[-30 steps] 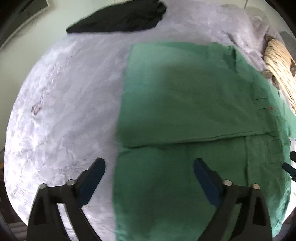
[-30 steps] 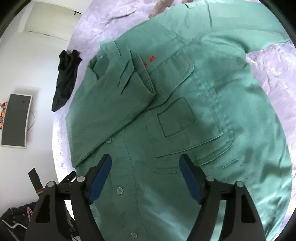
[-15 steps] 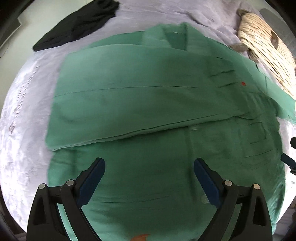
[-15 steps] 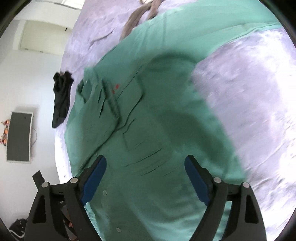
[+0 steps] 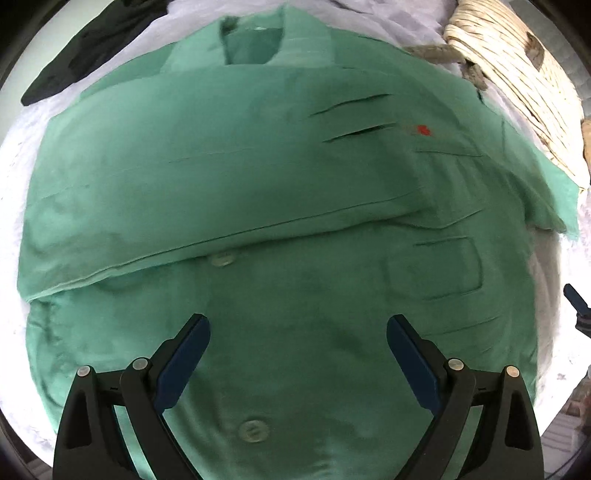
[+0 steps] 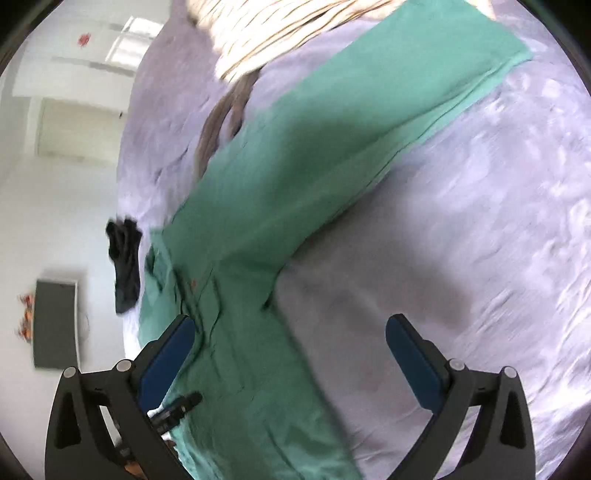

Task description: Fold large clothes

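Observation:
A large green button shirt lies flat on a pale lilac bedspread, one side folded over its front. My left gripper is open and empty, just above the button placket. In the right wrist view the shirt's unfolded sleeve stretches away to the upper right. My right gripper is open and empty, over the sleeve's base and the bare bedspread. A fingertip of the right gripper shows at the left wrist view's right edge.
A woven straw bag with a rope handle lies by the shirt's far right shoulder; it also shows in the right wrist view. A black garment lies at the far left of the bed. A dark wall screen hangs beyond the bed.
My left gripper has moved right from the shirt's left edge onto its middle and come closer. My right gripper has swung right, from over the chest pockets to the outstretched sleeve.

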`<state>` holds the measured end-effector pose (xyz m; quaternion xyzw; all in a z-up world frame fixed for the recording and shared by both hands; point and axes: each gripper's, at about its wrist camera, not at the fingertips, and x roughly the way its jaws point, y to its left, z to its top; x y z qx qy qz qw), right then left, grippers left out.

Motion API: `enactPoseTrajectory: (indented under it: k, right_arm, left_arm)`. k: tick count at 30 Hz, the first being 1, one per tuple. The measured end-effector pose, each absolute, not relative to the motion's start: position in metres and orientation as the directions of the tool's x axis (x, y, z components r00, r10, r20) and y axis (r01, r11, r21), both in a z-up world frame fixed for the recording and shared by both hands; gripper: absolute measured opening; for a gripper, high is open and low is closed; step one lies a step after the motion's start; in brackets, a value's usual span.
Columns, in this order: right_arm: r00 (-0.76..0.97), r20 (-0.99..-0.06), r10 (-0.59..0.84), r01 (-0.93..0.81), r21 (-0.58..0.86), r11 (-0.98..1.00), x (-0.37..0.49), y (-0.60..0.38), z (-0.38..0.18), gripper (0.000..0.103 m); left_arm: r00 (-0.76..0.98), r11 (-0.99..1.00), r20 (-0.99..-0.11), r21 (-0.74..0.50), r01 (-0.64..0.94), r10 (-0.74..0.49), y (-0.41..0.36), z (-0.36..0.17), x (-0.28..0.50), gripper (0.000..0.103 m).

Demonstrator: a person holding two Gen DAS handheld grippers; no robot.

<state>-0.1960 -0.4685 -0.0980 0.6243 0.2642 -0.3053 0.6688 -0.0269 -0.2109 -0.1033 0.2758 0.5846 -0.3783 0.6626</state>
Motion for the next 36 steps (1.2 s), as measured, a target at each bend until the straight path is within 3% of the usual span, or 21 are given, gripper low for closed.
enactPoseTrajectory:
  k: [12, 21, 23, 25, 26, 29, 32, 36]
  right_arm:
    - [0.675, -0.693, -0.253, 0.651, 0.721, -0.238, -0.292, -0.559, -0.132, 0.103]
    - [0.674, -0.658, -0.337, 0.585, 0.753, -0.302, -0.313, -0.617, -0.155, 0.101]
    - [0.687, -0.639, -0.345, 0.539, 0.767, -0.347, -0.316, -0.624, -0.163, 0.089]
    - [0.706, -0.620, -0.342, 0.491, 0.777, -0.393, -0.321, -0.627, -0.170, 0.011]
    - [0.718, -0.614, -0.327, 0.476, 0.776, -0.413, -0.322, -0.627, -0.175, 0.005]
    - [0.747, -0.565, -0.349, 0.423, 0.810, -0.405, -0.321, -0.624, -0.172, 0.005]
    - [0.809, -0.459, -0.368, 0.362, 0.881, -0.303, -0.306, -0.623, -0.148, 0.005]
    - [0.869, -0.390, -0.303, 0.375, 0.921, -0.111, -0.258, -0.619, -0.096, 0.005]
  left_arm:
    - [0.025, 0.515, -0.973, -0.099, 0.851, -0.228, -0.283, -0.103, -0.067, 0.097]
    - [0.034, 0.520, -0.978, -0.079, 0.851, -0.205, -0.308, -0.116, -0.069, 0.097]
    - [0.046, 0.524, -0.978, -0.070, 0.849, -0.205, -0.313, -0.116, -0.067, 0.097]
    - [0.048, 0.531, -0.978, -0.070, 0.844, -0.205, -0.319, -0.118, -0.065, 0.097]
    - [0.047, 0.535, -0.978, -0.072, 0.842, -0.205, -0.321, -0.118, -0.063, 0.097]
    - [0.048, 0.539, -0.975, -0.078, 0.838, -0.215, -0.320, -0.114, -0.056, 0.097]
    - [0.061, 0.541, -0.970, -0.078, 0.837, -0.234, -0.317, -0.109, -0.047, 0.097]
    - [0.068, 0.556, -0.963, -0.093, 0.826, -0.261, -0.308, -0.102, -0.032, 0.097]
